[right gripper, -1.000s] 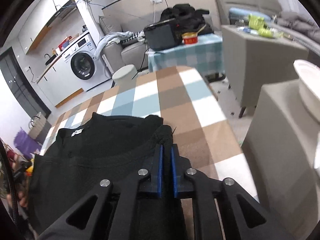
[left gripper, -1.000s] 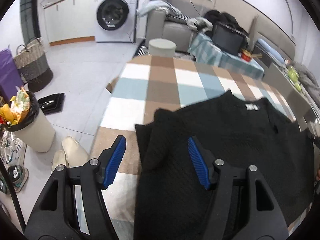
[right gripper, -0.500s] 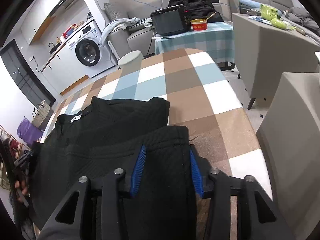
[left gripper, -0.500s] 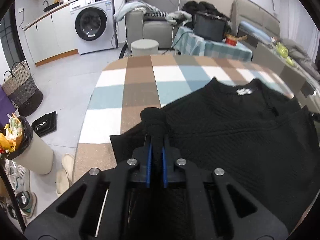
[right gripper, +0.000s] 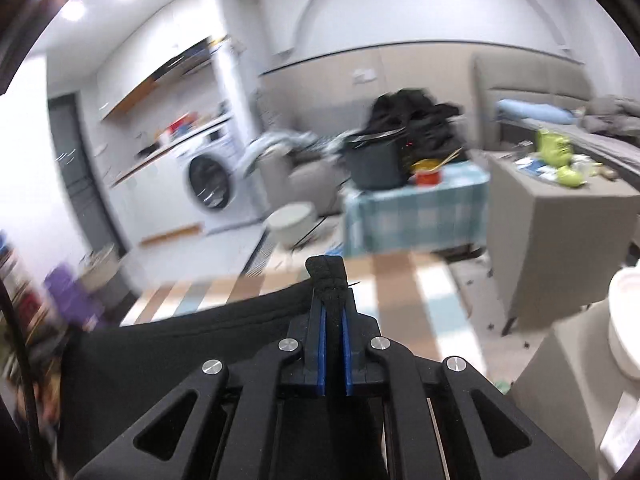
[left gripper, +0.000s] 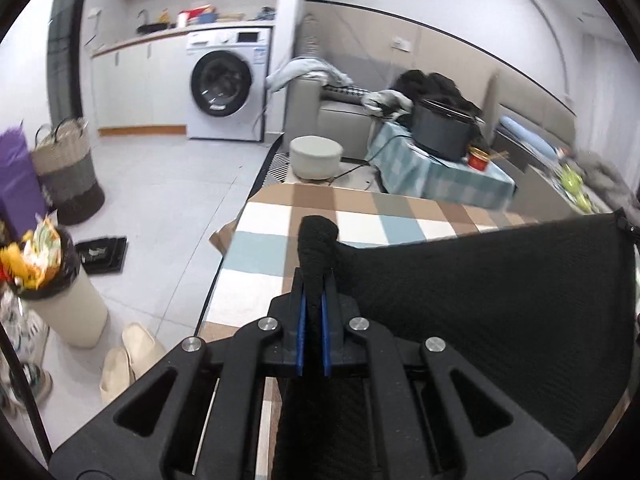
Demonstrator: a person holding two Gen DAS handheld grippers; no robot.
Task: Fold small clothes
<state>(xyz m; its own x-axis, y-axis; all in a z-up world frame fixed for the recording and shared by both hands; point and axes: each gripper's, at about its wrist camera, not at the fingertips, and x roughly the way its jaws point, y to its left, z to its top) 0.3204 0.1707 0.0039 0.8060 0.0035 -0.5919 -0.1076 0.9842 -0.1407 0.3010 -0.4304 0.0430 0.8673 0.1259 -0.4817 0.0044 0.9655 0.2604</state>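
I am holding the black knitted sweater [left gripper: 480, 300] with both tools. My left gripper [left gripper: 313, 312] is clamped tight on a bunched bit of the knit, and a thick roll of it is sticking up past the blue pads [left gripper: 301, 332]. My right gripper [right gripper: 333, 332] is pinching another bunch of the same sweater. Its jaws have just been opening a little, but the cloth is between them and the pads are pressing on it.

The sweater is hanging stretched between my two tools, above the near edge of the table with the brown, white and blue checked cloth [left gripper: 360, 220]. In the left view its top edge is running straight across to the right. I cannot tell how much of its lower part is touching the table, because my tools are hiding it. The right view is blurry.

I think I am in the lifting part of a fold. I am picking up one end of the sweater so I can lay it over the rest.

Next I think I need to carry both tools toward the far edge of the table at the same speed. I should be keeping the top edge straight and tight, so it does not sag. Then I should be lowering it flat and letting go with both tools together. The right grip looks a bit loose, so the knit could slip out there.
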